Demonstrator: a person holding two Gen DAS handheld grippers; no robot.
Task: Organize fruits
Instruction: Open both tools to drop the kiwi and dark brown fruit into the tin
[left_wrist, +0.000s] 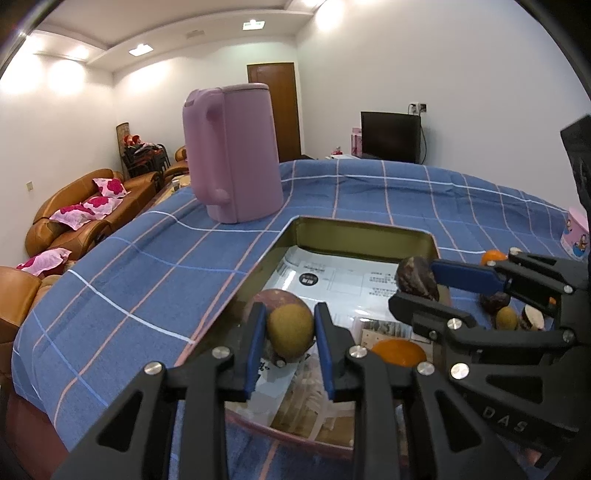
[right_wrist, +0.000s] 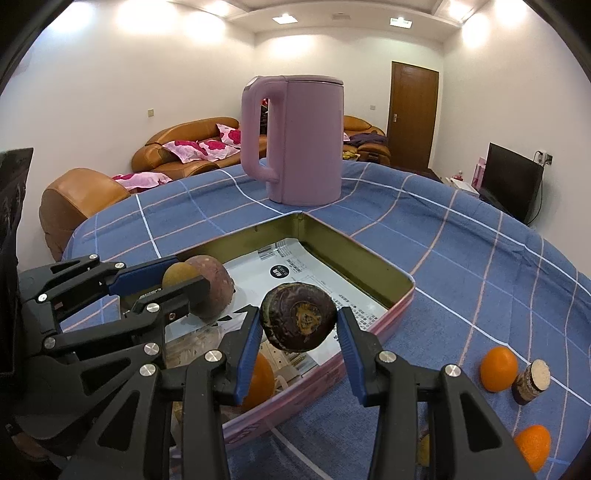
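Note:
A shallow tin tray (left_wrist: 364, 229) (right_wrist: 397, 280) lies on the blue checked cloth. My left gripper (left_wrist: 290, 332) is shut on a small olive-brown round fruit (left_wrist: 290, 331) (right_wrist: 176, 274) and holds it over the tray's near left part. My right gripper (right_wrist: 298, 320) is shut on a dark purple wrinkled fruit (right_wrist: 298, 320) (left_wrist: 415, 277) and holds it over the tray. A reddish-brown round fruit (right_wrist: 218, 288) (left_wrist: 275, 299) and an orange (left_wrist: 398, 352) (right_wrist: 260, 380) lie in the tray.
A pink kettle (left_wrist: 232, 155) (right_wrist: 295, 140) stands behind the tray. Right of the tray lie two oranges (right_wrist: 498, 368) (right_wrist: 533, 445), a cut dark fruit piece (right_wrist: 532, 380) and several small fruits (left_wrist: 506, 317). A pink cup (left_wrist: 574, 236) stands at the far right.

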